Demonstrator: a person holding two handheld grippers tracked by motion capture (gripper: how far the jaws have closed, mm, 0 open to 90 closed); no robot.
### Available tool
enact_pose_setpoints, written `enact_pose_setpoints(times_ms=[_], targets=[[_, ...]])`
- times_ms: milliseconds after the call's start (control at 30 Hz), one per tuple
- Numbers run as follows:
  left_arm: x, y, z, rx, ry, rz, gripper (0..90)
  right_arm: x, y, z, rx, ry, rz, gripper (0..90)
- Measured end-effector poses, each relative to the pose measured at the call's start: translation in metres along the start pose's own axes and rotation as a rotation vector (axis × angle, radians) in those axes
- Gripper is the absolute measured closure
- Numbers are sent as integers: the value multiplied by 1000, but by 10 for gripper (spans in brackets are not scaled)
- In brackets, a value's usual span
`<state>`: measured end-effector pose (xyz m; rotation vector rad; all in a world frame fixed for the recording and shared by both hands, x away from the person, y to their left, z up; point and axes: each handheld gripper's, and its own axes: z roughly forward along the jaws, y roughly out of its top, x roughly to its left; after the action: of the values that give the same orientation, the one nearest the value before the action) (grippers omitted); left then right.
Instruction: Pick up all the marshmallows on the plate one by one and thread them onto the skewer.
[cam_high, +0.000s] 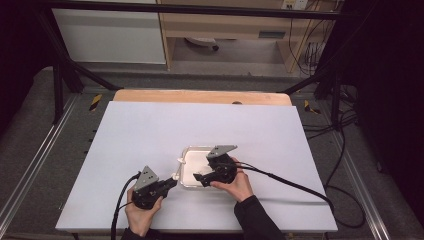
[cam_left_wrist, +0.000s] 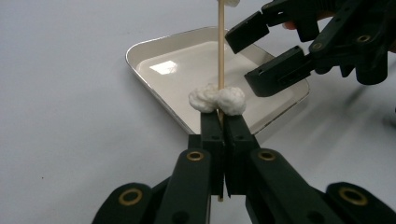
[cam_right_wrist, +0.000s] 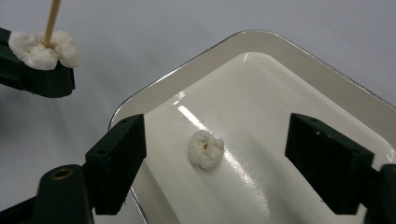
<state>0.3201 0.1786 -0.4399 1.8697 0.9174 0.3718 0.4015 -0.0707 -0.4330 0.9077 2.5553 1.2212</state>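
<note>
white table (cam_high: 150, 135): work surface, a person's two hands coming in from the near edge, one gripper in each

white tray (cam_right_wrist: 299, 70): shallow, rounded corners, glossy inside, lying on the table near its middle and just ahead of the hands

wooden skewer (cam_left_wrist: 221, 51): thin, upright, clamped near its lower end by the left gripper (cam_left_wrist: 223, 122), whose jaws are pressed fully together on the stick; held just beside the tray's near left corner in the high view

white puffy piece on skewer (cam_left_wrist: 217, 99): lumpy, threaded onto the stick, sitting right on top of the left jaw tips; a second white bit shows at the stick's top edge, cut off by the frame

loose white puffy piece (cam_right_wrist: 206, 149): lying on the tray floor, untouched, between the two jaws of the right gripper (cam_right_wrist: 247, 154)

right gripper: over the tray, jaws standing wide apart on either side of the loose piece, pads clear of it, holding nothing
</note>
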Motion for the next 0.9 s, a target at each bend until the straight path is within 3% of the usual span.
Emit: enact_pose_setpoints(times_ms=[467, 900], targets=[[0, -1, 2, 7, -1, 2, 885, 0, -7, 16, 27, 2, -79, 536], [-1, -1, 2, 6, -4, 3, 885, 2, -10, 17, 24, -4, -125, 694]])
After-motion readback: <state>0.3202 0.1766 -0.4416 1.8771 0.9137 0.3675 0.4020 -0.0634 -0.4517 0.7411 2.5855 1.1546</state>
